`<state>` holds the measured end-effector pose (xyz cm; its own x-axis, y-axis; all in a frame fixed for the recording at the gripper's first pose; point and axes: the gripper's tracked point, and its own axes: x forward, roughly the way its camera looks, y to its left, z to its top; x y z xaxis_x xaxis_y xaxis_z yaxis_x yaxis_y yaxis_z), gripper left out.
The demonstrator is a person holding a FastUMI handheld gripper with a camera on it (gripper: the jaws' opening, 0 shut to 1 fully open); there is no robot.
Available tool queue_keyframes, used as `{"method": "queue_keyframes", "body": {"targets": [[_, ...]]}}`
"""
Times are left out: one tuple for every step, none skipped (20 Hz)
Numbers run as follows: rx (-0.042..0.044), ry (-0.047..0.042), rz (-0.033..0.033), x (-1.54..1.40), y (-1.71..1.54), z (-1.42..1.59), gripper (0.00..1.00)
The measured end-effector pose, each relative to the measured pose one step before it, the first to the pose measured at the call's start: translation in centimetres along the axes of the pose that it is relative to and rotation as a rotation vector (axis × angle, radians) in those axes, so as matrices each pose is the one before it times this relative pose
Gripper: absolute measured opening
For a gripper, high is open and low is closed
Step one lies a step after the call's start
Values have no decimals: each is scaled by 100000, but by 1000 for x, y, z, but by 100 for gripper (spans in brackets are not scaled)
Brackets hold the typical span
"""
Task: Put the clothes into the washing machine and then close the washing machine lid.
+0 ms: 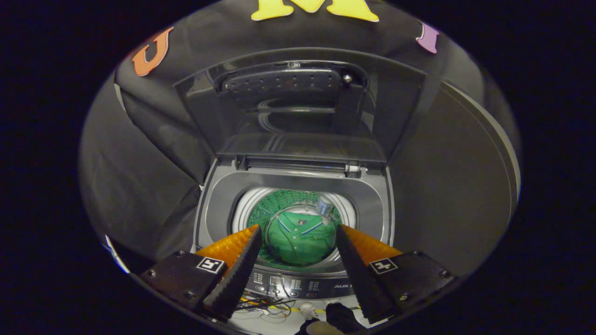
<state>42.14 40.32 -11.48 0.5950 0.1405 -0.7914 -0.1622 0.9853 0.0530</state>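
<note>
A grey top-loading washing machine (298,184) stands ahead of me with its lid (298,107) raised upright at the back. A green shirt with a striped collar (300,237) lies down in the drum, seen between and beyond my fingers. My gripper (298,230) hovers above the machine's front, open, with nothing held between its fingers. The control panel (298,284) runs along the front rim just below the fingers.
Black cloth walls close in on the left and behind the machine. A dark curved panel (456,186) stands to the right. Loose wires (265,309) and a dark-gloved hand (340,318) lie below the control panel.
</note>
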Motion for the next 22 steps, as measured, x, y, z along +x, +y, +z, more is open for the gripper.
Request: {"method": "queue_keyframes", "body": {"targets": [[-66, -1110, 5, -480, -49, 94, 98], [-79, -1667, -167, -538, -62, 199, 98], [-141, -1714, 43, -600, -33, 135, 98], [-457, -1597, 119, -689, 11, 291, 98], [-407, -1835, -37, -797, -35, 281, 98], [-324, -1992, -135, -755, -32, 297, 98], [-338, -2279, 253, -832, -9, 358, 98], [-678, -2233, -78, -752, 1, 497, 98], [-409, -2081, -57, -848, -79, 343, 98], [85, -2111, 416, -855, -19, 543, 98], [267, -2564, 465, -1178, 91, 525, 98], [-2, -2179, 46, -1009, -205, 632, 98], [-207, -2608, -5, -1101, -242, 524, 98], [-260, -2918, -300, -1078, -264, 800, 98], [-494, -2265, -325, -746, -297, 622, 98], [-277, -1880, -3, -771, -224, 822, 98], [-29, -2340, -188, -602, -177, 896, 98], [573, -1886, -363, -585, -197, 1123, 98], [745, -1874, -117, -371, -116, 910, 98], [317, -1459, 87, -235, 45, 1199, 98], [356, -1464, 38, -205, 172, 1232, 98], [409, -877, 33, -95, 27, 1131, 98]]}}
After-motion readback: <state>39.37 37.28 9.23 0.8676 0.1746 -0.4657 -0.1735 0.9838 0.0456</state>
